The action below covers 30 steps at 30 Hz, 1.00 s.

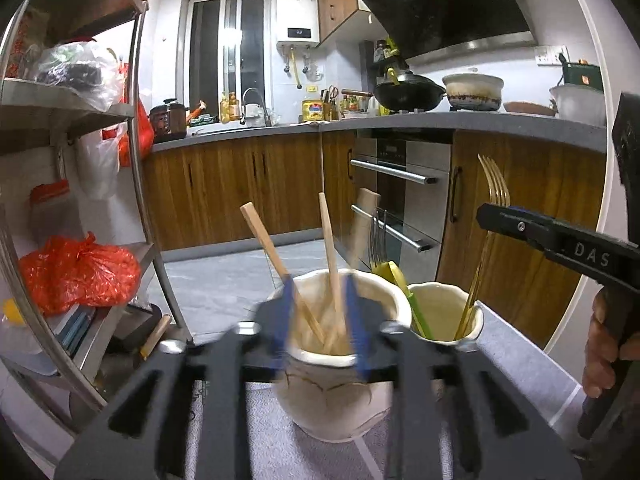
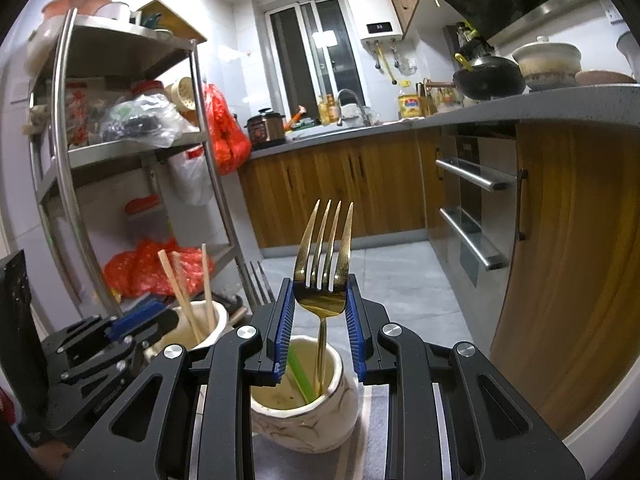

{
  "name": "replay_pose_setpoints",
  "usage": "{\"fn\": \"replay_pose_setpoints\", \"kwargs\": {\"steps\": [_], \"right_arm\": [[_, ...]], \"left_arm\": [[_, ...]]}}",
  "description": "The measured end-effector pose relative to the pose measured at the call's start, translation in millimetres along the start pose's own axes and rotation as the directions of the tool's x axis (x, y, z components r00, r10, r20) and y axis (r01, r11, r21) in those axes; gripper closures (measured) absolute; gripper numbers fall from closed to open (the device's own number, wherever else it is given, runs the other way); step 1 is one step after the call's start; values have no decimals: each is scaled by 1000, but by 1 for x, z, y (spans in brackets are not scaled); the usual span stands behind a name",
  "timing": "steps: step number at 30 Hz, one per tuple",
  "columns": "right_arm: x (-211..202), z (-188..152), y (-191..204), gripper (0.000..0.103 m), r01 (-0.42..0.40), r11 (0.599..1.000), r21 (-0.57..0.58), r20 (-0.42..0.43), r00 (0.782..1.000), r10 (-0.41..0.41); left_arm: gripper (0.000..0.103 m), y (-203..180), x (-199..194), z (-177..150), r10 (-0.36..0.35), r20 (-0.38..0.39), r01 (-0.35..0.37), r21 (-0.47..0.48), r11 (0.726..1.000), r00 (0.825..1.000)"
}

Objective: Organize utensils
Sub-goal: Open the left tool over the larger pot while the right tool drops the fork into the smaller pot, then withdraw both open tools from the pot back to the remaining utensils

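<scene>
In the left wrist view, the left gripper (image 1: 318,320) hovers at the rim of a cream ceramic holder (image 1: 336,396), its blue pads (image 1: 280,320) blurred and spread apart with nothing pressed between them; the jaws are released. Three wooden chopsticks (image 1: 331,248) stand loose inside that holder, fanning from 11 to 12 o'clock. A blurred wooden handle (image 1: 365,216) shows behind them.

Just beside this holder, at its 3 o'clock, sits a second cream holder (image 1: 444,312) on a grey cloth-covered surface (image 1: 516,344). A green-handled utensil (image 1: 412,300) leans in it toward 11 o'clock, beside a steel fork (image 1: 378,242) whose holder cannot be told.

The right gripper (image 2: 320,320) is clenched on a gold fork (image 2: 324,268), pads touching the edges of its head, tines pointing to 12 o'clock. The fork's handle reaches down inside the second holder (image 2: 304,412), next to the green handle (image 2: 300,376). In the left wrist view the same gold fork (image 1: 494,188) rises above the black finger (image 1: 520,226) of the right gripper, and a person's hand (image 1: 608,344) grips its handle at 4 o'clock.

The chopstick holder (image 2: 200,328) lies at 9 o'clock of the fork's holder in the right wrist view.
</scene>
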State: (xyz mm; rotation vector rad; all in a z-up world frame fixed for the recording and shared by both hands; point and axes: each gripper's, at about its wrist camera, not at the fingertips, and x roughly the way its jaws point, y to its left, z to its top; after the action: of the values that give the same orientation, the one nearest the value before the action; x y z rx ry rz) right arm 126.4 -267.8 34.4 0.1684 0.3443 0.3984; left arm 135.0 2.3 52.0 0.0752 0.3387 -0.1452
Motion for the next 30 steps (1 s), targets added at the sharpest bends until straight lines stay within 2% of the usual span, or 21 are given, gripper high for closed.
{"fn": "replay_pose_setpoints", "kwargs": {"steps": [5,14,16,23,25,28,30], "right_arm": [[3,1,-3,76,17,1000,7,-11,1000,-17],[2,3,-4,75,19,1000,12,-15,1000,-19],[1,3,-4,68,16,1000,12,-13,1000,-16],[-3,3,-5,64,9,1000,13,-12,1000,-9],[-4,4,-5,60,6,1000,20,-13,1000,-6],[-7,5,-5,52,-2,1000,22,-7,1000,2],[-9,6,-4,42,-10,1000,27,-6,1000,10]], "left_arm": [[53,2,-11,1,4,0,-4,-12,1000,1000],[49,0,-22,5,-10,4,10,-17,1000,1000],[46,-1,-23,6,-10,2,10,-18,1000,1000],[45,-3,-25,8,-11,3,11,-20,1000,1000],[44,-3,-25,9,-11,0,11,-19,1000,1000],[34,-4,-26,11,-5,1,5,-17,1000,1000],[29,-4,-29,14,3,7,-3,-19,1000,1000]]}}
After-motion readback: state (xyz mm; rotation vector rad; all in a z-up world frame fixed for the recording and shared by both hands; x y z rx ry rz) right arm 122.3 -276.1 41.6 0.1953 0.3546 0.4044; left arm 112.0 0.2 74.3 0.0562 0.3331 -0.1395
